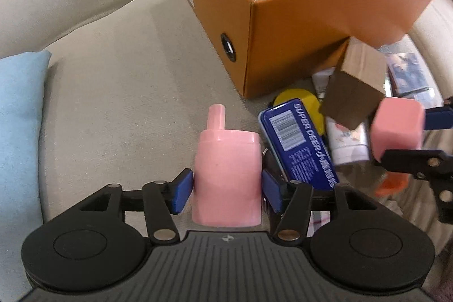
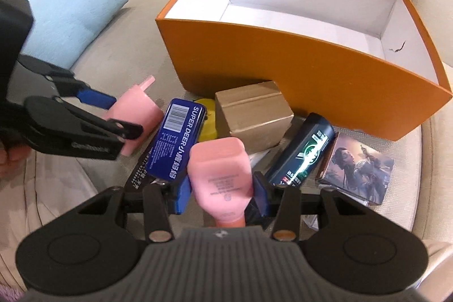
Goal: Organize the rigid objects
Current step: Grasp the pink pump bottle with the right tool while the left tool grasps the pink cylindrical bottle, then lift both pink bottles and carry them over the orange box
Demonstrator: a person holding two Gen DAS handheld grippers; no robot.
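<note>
The orange box [image 2: 297,70] sits empty — left gripper [image 1: 226,188] straddles a pink bottle [image 1: 226,169] unclamped, right gripper [image 2: 222,188] clamps a pink tube [image 2: 220,171].

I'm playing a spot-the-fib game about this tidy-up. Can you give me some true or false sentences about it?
1. The orange box has nothing in it. True, as far as its inside shows.
2. The right gripper holds a blue tin. False: it holds a pink tube; the blue tin lies on the sofa.
3. A light blue pillow is on the sofa. True.
4. The brown cardboard box is inside the orange box. False: it sits outside, in front of it.
5. A pink bottle lies between the left gripper's fingers. True.
</note>
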